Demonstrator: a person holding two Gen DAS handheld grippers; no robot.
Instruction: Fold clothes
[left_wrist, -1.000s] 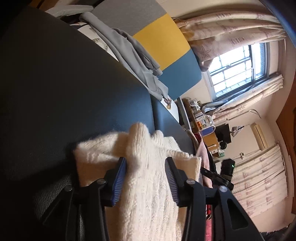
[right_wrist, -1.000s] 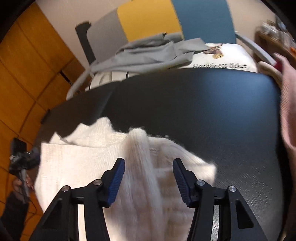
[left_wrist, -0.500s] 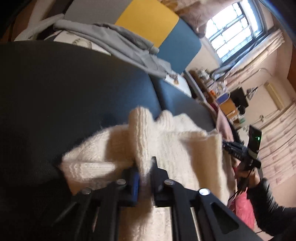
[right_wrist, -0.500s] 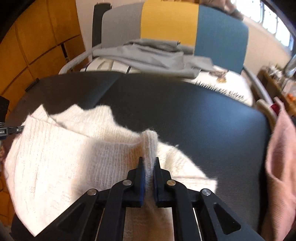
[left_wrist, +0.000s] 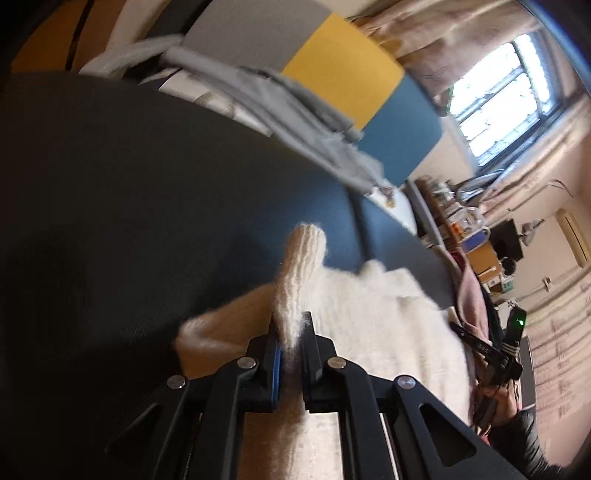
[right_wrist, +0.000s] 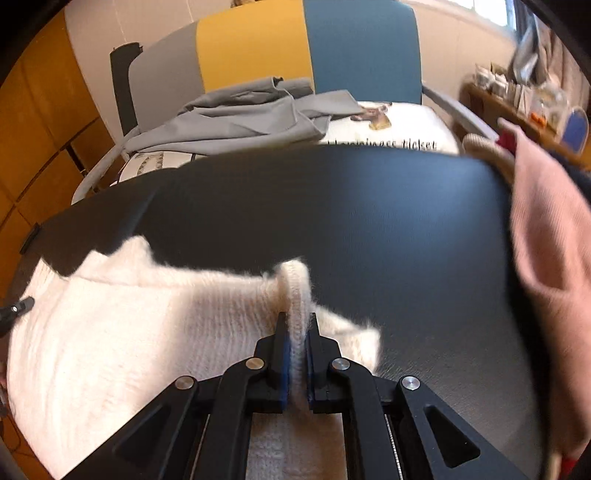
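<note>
A cream knitted sweater (left_wrist: 369, 325) lies at the near edge of a black table (left_wrist: 147, 184). My left gripper (left_wrist: 290, 332) is shut on a pinched ridge of the sweater's edge, which sticks up between the jaws. In the right wrist view the same sweater (right_wrist: 129, 332) spreads to the left, and my right gripper (right_wrist: 295, 332) is shut on another raised fold of it. Both pinched folds are lifted a little above the black table (right_wrist: 369, 221).
A pink garment (right_wrist: 546, 240) lies at the table's right edge. A chair with grey, yellow and blue back panels (right_wrist: 295, 55) stands behind the table with a grey garment (right_wrist: 240, 118) draped on it. Shelves and a window (left_wrist: 506, 85) are further right.
Both grippers went from open around the sweater folds to shut on them, and have since lifted the pinched folds slightly. Both views have shifted.
</note>
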